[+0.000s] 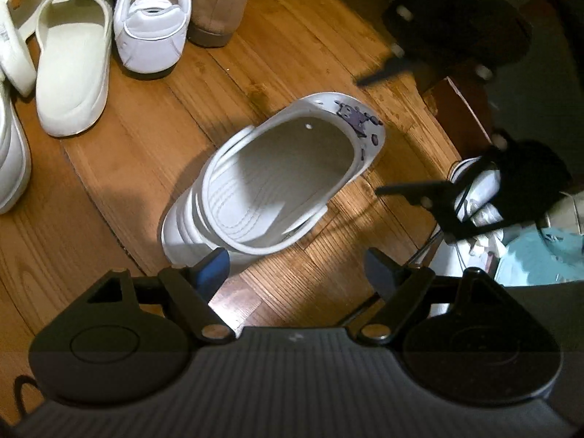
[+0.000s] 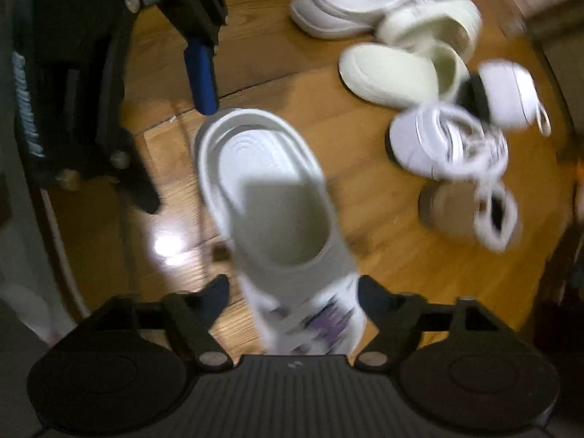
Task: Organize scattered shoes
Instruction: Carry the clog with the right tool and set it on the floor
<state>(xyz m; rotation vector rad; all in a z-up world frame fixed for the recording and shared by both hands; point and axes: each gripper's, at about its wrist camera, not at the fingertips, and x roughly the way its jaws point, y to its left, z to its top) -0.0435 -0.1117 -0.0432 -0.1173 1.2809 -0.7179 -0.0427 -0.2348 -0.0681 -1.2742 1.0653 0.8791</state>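
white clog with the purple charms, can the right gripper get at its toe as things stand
Probably yes. In the right wrist view the right gripper is open with the white clog toe already between its fingers, nothing blocking. The left gripper sits at the heel end, also open.

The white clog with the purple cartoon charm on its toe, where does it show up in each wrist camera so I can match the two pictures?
Left wrist view: the white clog with the purple cartoon charm lies centre frame on the wooden floor, heel near the open left gripper, toe away.
Right wrist view: same clog, centre to bottom, charm toe between the open right gripper fingers.
Shared landmark: the tan fleece-lined boot.
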